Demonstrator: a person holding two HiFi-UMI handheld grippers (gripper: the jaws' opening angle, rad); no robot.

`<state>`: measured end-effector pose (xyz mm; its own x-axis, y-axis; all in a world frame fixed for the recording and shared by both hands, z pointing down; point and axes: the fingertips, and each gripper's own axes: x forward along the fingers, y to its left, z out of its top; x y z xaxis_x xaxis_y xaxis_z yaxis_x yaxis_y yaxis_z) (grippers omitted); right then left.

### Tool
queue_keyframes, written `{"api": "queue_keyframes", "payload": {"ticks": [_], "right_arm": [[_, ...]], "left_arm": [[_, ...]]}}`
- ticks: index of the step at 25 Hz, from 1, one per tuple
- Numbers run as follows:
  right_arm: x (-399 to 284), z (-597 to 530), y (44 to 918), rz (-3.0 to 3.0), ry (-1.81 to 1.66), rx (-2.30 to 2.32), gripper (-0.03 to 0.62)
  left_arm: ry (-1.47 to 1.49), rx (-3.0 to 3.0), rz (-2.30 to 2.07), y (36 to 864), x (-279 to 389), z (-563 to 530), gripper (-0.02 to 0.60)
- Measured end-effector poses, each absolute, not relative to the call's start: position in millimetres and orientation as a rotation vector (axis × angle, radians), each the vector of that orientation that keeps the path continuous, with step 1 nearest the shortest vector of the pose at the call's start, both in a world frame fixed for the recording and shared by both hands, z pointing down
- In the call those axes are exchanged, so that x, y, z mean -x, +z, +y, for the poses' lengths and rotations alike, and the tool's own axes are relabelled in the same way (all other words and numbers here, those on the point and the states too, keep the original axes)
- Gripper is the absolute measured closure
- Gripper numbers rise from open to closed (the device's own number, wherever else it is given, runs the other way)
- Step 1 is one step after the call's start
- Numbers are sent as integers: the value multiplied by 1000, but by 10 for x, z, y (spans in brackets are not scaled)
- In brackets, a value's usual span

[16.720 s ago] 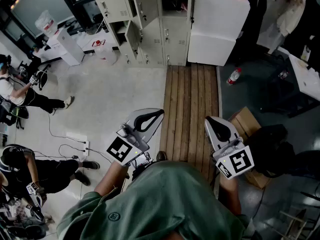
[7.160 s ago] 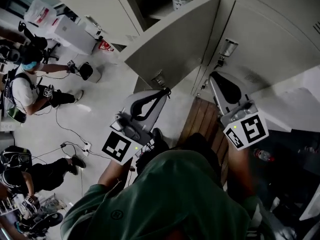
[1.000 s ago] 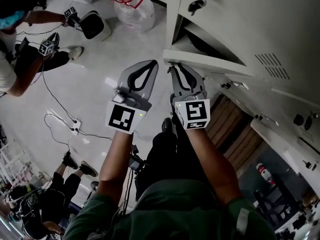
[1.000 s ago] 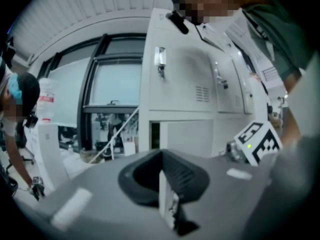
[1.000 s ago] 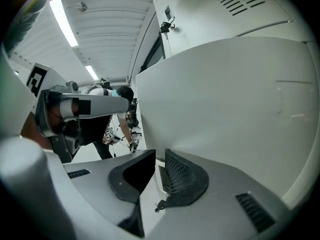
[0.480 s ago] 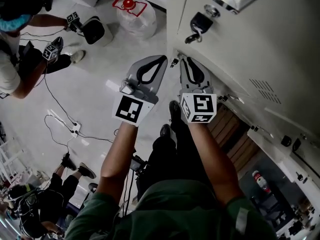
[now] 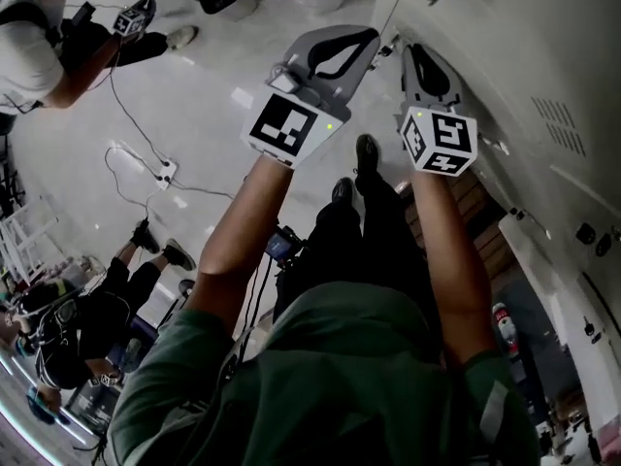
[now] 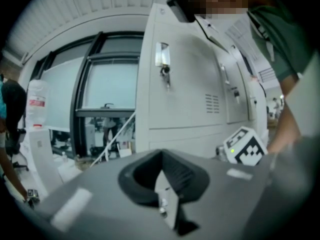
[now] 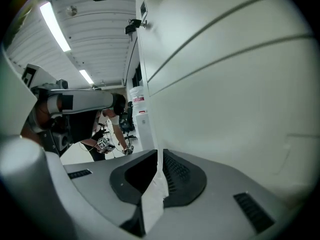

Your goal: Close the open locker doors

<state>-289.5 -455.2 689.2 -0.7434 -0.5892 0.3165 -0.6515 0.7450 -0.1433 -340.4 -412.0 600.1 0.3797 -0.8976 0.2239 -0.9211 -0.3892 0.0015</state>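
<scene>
The right hand-held gripper [image 7: 415, 54], jaws closed on nothing, is lying close against the locker door [image 7: 514, 37] just to its right, with the left hand-held gripper [image 7: 367, 39] hovering beside it, also closed and empty. Pushing squarely and steadily near the door's free edge is probably the best way to seat it flush.

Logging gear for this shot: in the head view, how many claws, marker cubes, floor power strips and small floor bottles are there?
Claws: 2, left claw and right claw
Marker cubes: 2
Power strips: 1
Small bottles: 1
Total: 6
</scene>
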Motion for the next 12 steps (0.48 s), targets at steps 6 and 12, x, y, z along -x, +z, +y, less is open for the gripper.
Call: {"api": "queue_keyframes", "payload": {"ticks": [6, 12], "right_arm": [[2961, -4197, 6274, -2776, 320, -842, 572], [2998, -3741, 5544, -2873, 219, -714, 577]], "left_arm": [[264, -2641, -1689, 5289, 3399, -3902, 581], [270, -2674, -1699, 4793, 3326, -3478, 581]]}}
